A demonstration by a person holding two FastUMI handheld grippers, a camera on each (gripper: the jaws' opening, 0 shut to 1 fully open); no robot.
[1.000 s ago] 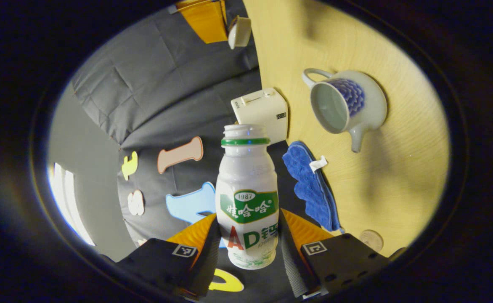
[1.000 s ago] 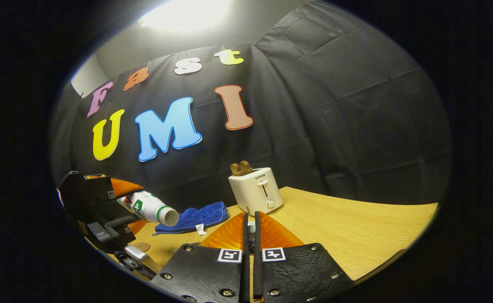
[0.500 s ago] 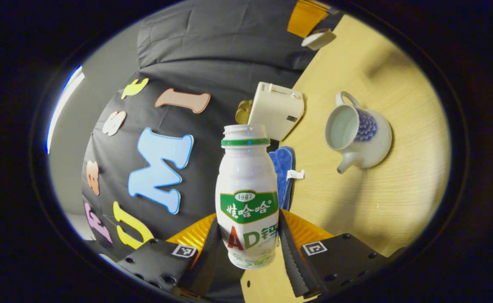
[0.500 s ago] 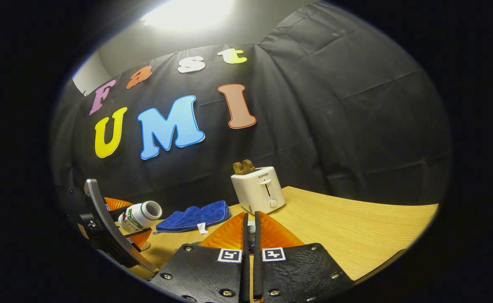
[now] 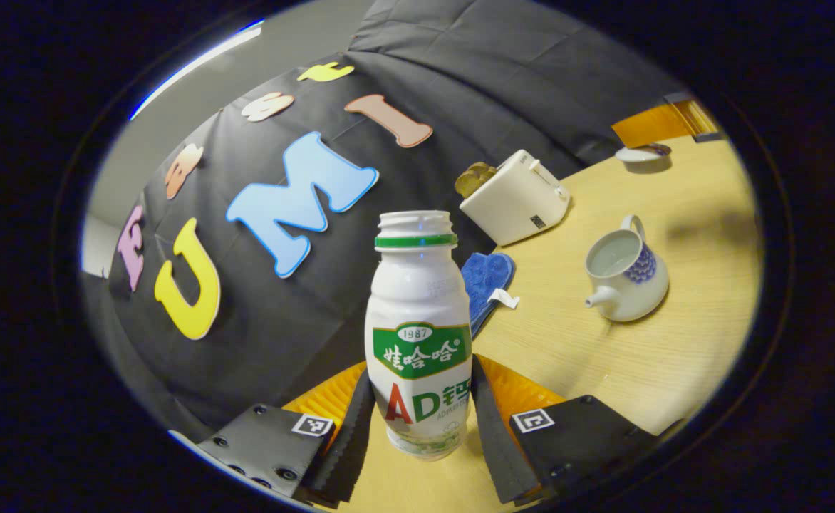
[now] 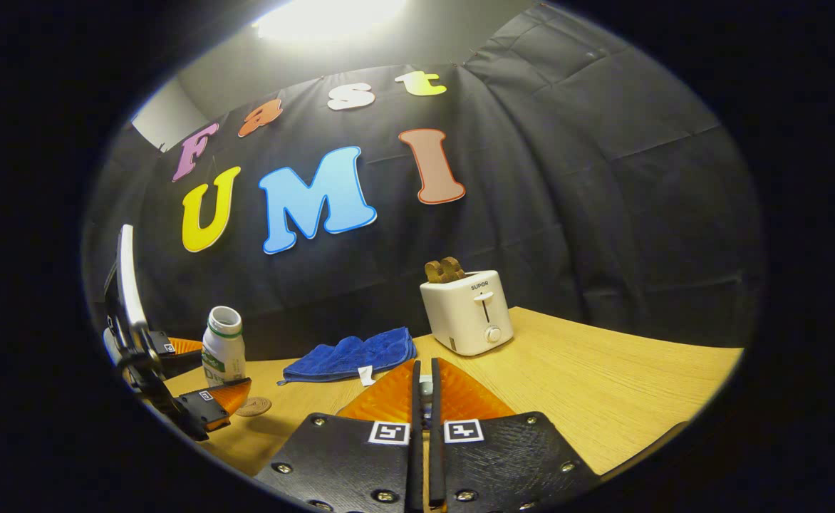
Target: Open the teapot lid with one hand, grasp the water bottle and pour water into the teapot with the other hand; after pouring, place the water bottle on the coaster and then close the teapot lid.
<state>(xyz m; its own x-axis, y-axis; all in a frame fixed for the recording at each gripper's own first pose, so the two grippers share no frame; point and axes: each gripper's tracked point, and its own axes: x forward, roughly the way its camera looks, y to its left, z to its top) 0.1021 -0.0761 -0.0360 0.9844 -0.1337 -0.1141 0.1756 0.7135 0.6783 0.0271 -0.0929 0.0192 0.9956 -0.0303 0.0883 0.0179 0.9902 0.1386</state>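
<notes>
On the pale wood worktop (image 5: pixel 624 356) sit a lidless teapot (image 5: pixel 628 274), toaster (image 6: pixel 469 312) and blue cloth (image 6: pixel 350 354); left tool (image 5: pixel 417 420) clamps the upright water bottle (image 5: pixel 419 335), right tool (image 6: pixel 423 399) nearly closed, its grip unclear.

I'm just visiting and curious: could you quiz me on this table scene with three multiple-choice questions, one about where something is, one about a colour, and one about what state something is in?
1. Where does the blue cloth lie?
A. Between the bottle and the toaster
B. On top of the toaster
C. Inside the teapot

2. What colour is the ring around the bottle's neck?
A. Red
B. Green
C. Yellow

3. How is the teapot right now?
A. Lid on
B. Tipped on its side
C. Upright with the lid off

Answers:
1. A: in the right gripper view the cloth lies on the table with the bottle to one side and the toaster to the other.
2. B: a green band sits just under the open mouth.
3. C: the left gripper view looks straight into its open top.
</notes>
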